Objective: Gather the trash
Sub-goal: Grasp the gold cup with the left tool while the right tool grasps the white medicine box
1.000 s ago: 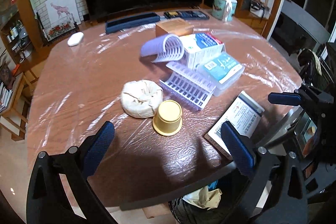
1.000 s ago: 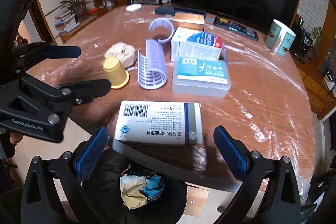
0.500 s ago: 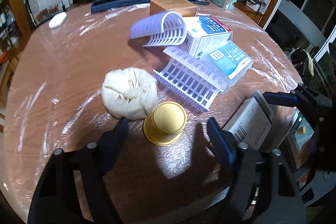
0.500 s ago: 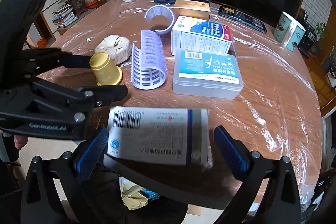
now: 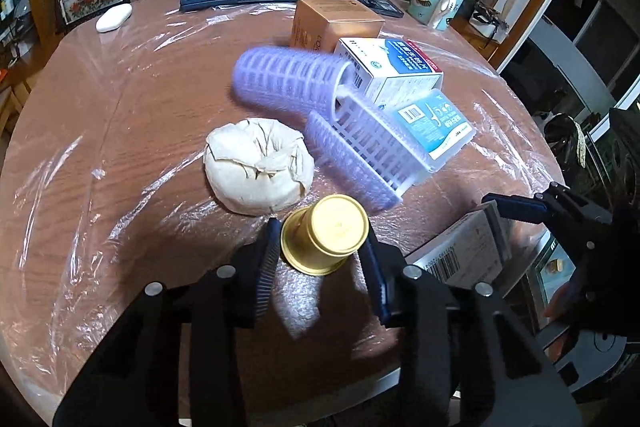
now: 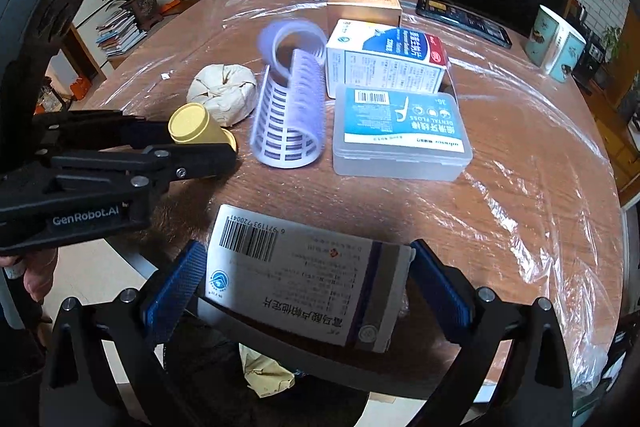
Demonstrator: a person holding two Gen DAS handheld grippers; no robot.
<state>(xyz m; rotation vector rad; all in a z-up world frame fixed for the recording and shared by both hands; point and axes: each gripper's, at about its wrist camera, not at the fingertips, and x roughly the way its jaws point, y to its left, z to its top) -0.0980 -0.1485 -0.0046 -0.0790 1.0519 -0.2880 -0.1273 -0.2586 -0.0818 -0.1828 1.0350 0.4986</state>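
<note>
Gripping the small yellow cup [image 5: 325, 235] from both sides, the left gripper [image 5: 320, 259] has just been closing its jaws, and the blue pads now touch the cup's wall. The cup stands upside down on the round wooden table [image 5: 120, 115], which is covered with clear plastic film. A crumpled ball of white paper [image 5: 259, 166] lies just beside the cup, at about 11 o'clock from it. At 1 o'clock from the cup lies a purple hair roller [image 5: 352, 155], and a second purple roller [image 5: 288, 83], blurred, is behind it. A clear dental floss box [image 5: 434, 123] touches the nearer roller on its 3 o'clock side.

In the right wrist view, the right gripper [image 6: 308, 291] has its jaws clamped on a white medicine box [image 6: 304, 275], one pad on each short end. The box is tilted and lifted at the table's near edge. Below it, at 6 o'clock, a dark trash bin [image 6: 264, 375] shows crumpled paper inside.
</note>
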